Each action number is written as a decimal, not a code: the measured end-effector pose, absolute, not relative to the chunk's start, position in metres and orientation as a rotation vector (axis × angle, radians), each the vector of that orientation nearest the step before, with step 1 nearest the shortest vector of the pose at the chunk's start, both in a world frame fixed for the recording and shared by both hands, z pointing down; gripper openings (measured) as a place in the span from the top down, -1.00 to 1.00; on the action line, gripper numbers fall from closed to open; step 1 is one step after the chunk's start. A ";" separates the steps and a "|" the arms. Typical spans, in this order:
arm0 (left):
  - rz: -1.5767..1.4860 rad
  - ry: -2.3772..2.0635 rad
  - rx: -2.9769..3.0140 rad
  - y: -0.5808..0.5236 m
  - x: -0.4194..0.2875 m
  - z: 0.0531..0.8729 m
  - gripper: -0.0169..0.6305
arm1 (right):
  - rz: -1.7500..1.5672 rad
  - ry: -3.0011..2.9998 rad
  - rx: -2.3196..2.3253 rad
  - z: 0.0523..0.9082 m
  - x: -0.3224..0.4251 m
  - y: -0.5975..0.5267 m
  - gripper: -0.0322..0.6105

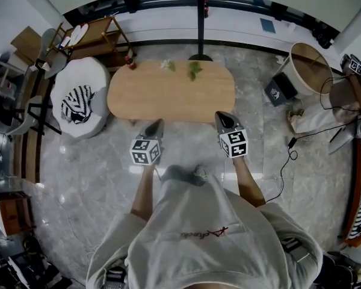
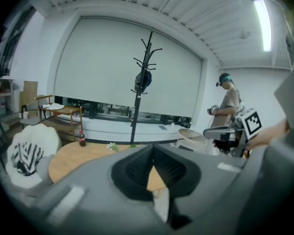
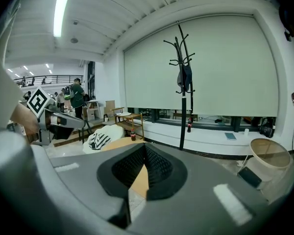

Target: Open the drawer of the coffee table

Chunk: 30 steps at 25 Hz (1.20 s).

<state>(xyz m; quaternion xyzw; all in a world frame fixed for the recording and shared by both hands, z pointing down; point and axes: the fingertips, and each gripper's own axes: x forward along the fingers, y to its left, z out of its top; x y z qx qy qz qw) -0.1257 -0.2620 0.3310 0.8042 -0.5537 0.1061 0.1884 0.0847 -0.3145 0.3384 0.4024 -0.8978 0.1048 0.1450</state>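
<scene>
Wooden coffee table (image 1: 168, 92) sits mid-frame, a red-labelled bottle (image 1: 131, 63) at its upper left, print unreadable. Left gripper (image 1: 157, 123) and right gripper (image 1: 221, 115) point at its lower edge, jaws together, empty.

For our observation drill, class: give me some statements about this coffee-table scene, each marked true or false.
1. The left claw and the right claw are both shut with nothing in them. True.
2. The coffee table has a square top. False: it is a rounded oval.
3. A striped cloth lies on the white pouf. True.
4. The coat stand stands on the table's near side, by the claws. False: it stands beyond the far edge.
</scene>
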 end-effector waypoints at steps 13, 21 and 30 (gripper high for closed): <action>0.294 -1.420 2.261 -0.324 -0.155 0.369 0.95 | 0.370 -2.465 1.225 0.368 0.061 -0.360 0.89; 0.274 -1.328 2.245 -0.398 -0.193 0.391 0.95 | 0.395 -2.392 1.251 0.377 0.020 -0.425 0.89; 0.294 -1.220 2.194 -0.448 -0.226 0.444 0.95 | 0.463 -2.295 1.251 0.416 -0.013 -0.475 0.89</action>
